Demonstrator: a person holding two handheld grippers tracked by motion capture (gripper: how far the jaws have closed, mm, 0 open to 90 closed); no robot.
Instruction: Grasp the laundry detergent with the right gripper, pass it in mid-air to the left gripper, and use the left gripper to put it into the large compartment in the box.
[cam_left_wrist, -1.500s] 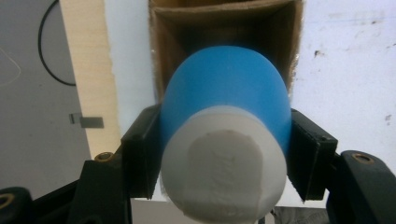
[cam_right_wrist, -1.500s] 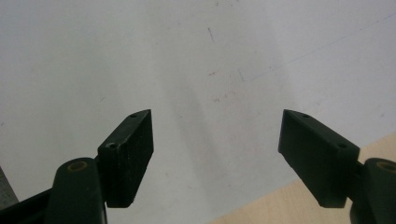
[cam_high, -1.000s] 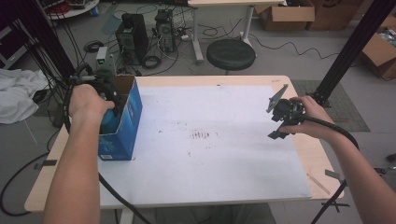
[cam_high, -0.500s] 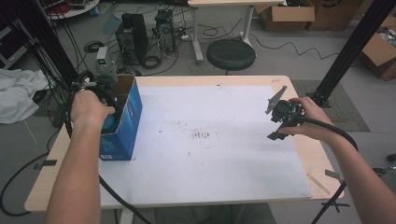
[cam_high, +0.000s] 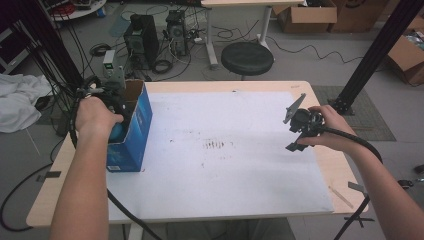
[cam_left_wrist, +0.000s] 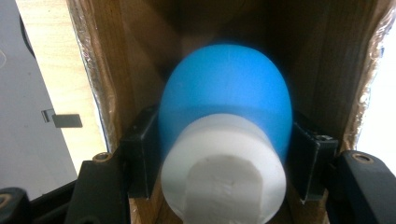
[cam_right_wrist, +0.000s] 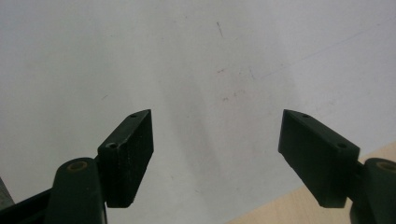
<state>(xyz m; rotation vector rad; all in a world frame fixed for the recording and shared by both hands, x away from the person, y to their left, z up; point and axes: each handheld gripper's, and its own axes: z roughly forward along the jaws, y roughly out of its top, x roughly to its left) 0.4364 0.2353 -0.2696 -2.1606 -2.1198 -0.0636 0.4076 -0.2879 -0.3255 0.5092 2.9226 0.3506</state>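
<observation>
Left tool (cam_left_wrist: 224, 154) is clamped on a blue, white-capped object (cam_left_wrist: 224, 121), apparently a bulb, inside the open blue box (cam_high: 131, 131) at the worktop's (cam_high: 225, 200) left edge; its long axis runs along the jaws. Right tool (cam_right_wrist: 217, 158) stands open and empty, well apart.

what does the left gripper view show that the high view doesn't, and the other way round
Left gripper view: the left tool has its pads clamped on a blue and white bulb-shaped object inside a cardboard interior.

High view: the right tool held open above the white table mat, a black stool and computer towers on the floor beyond.

Both: the blue box at the table's left edge, seen from outside above and from inside along the jaws.
</observation>
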